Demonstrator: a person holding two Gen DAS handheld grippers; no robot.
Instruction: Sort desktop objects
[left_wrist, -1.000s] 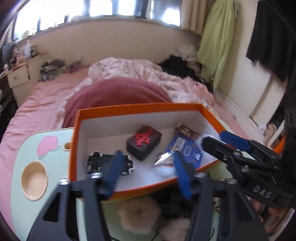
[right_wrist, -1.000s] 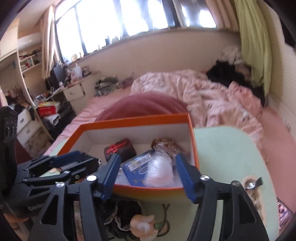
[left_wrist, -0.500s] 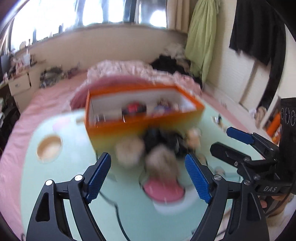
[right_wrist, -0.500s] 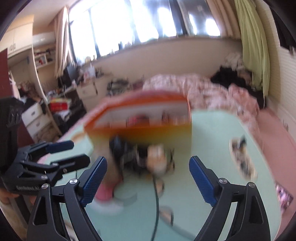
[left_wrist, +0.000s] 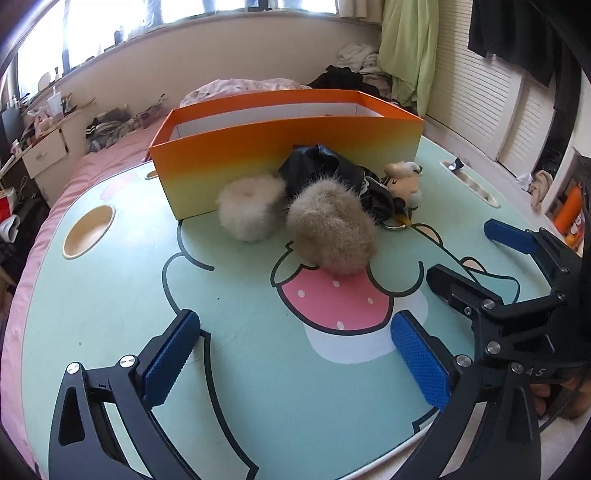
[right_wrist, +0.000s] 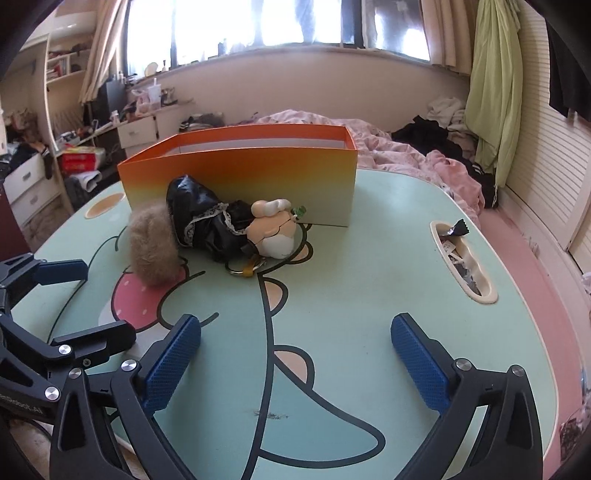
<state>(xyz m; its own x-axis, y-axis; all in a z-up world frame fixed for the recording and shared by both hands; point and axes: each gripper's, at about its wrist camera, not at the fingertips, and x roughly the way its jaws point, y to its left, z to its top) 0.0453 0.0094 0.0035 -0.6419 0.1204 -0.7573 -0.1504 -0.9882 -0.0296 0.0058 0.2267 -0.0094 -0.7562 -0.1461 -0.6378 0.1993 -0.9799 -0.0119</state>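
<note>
Left gripper (left_wrist: 295, 354): fingers (left_wrist: 168, 356) spread wide, holding nothing, low in the frame over the worktop (left_wrist: 110, 295).
Right gripper (right_wrist: 295, 360): fingers (right_wrist: 419, 356) spread wide too, nothing between them; it also shows at the right edge of the left view.
Left view only: two fur balls, a pale one (left_wrist: 251, 206) touching the orange box (left_wrist: 288, 147) and a tan one (left_wrist: 332, 236) just beside it, mid-frame.
Right view only: the doll (right_wrist: 271, 225) face and black dress (right_wrist: 207, 218) in full, keyring at its lower edge; only the tan ball shows here.
Count: one box, one doll, two fur balls.
Box: centre, upper half of both frames; its near wall hides the contents.
Around: round cup recess (left_wrist: 88, 230) at left, slot tray (right_wrist: 463, 262) with scraps at right, bed (right_wrist: 369, 147) behind.
</note>
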